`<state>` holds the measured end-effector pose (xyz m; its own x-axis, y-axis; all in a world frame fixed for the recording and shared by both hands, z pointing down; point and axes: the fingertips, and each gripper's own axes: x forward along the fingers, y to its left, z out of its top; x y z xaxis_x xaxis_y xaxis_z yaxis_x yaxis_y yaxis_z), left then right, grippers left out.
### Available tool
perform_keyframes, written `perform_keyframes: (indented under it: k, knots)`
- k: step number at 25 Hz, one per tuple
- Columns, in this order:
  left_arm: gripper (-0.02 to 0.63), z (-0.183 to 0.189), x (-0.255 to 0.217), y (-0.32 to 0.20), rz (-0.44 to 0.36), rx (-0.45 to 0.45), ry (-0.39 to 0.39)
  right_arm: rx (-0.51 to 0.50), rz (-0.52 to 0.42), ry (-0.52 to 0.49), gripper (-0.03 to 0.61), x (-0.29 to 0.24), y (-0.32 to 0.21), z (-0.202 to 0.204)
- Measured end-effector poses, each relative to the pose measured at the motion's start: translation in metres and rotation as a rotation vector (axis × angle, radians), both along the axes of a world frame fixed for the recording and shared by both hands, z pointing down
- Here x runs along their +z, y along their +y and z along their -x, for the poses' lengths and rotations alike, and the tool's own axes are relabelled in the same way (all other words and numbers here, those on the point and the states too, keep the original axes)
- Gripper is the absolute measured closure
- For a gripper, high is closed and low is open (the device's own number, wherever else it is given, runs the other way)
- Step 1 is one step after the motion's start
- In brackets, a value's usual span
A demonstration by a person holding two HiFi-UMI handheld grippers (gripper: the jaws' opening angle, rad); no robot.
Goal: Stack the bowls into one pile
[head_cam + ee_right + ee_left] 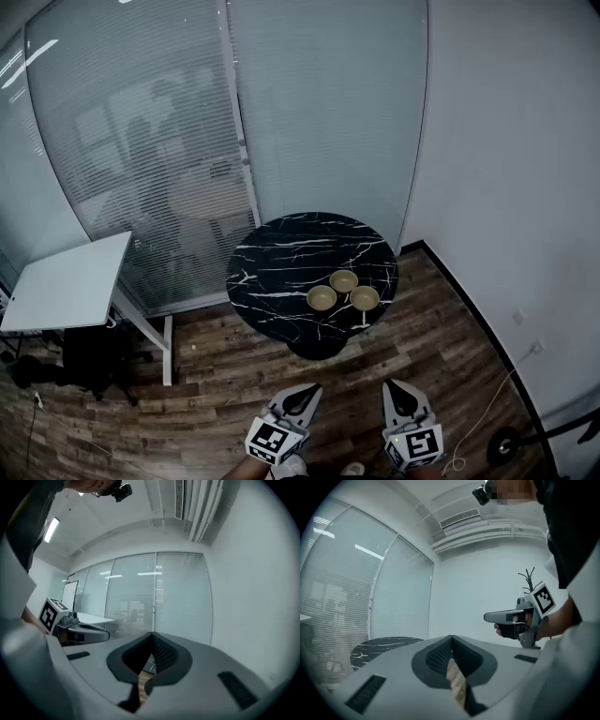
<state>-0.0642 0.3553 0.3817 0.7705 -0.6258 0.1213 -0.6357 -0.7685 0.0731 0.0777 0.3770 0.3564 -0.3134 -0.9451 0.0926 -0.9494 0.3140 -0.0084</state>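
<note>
Three bowls (344,280) (322,298) (365,298) sit unstacked in a tight cluster near the front right edge of the round black table (281,253), each one upright and empty. Both grippers hang low over the wood floor (216,375), well short of the table. The left gripper (307,388) (451,639) is clenched with nothing between its jaws. The right gripper (395,385) (152,634) is also clenched and empty. A white desk (70,281) stands to the left.

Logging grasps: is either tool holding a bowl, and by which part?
Nothing held: left tool and right tool are shut, empty; bowls sit on the table.
</note>
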Motion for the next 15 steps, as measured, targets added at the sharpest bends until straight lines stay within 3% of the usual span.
perform_keyframes:
  k: [5,8,15]
  knots:
    - [0.600,-0.005,-0.013,-0.041,-0.104,-0.065,0.017,-0.007,-0.074,0.049,0.572,-0.021,-0.040,-0.004]
    - [0.600,0.000,-0.007,-0.042,-0.052,-0.081,0.000,-0.008,-0.079,0.049,0.572,-0.018,-0.041,-0.001]
    - [0.600,0.014,-0.004,-0.046,-0.049,-0.082,0.038,-0.006,-0.065,-0.003,0.569,-0.016,-0.053,0.013]
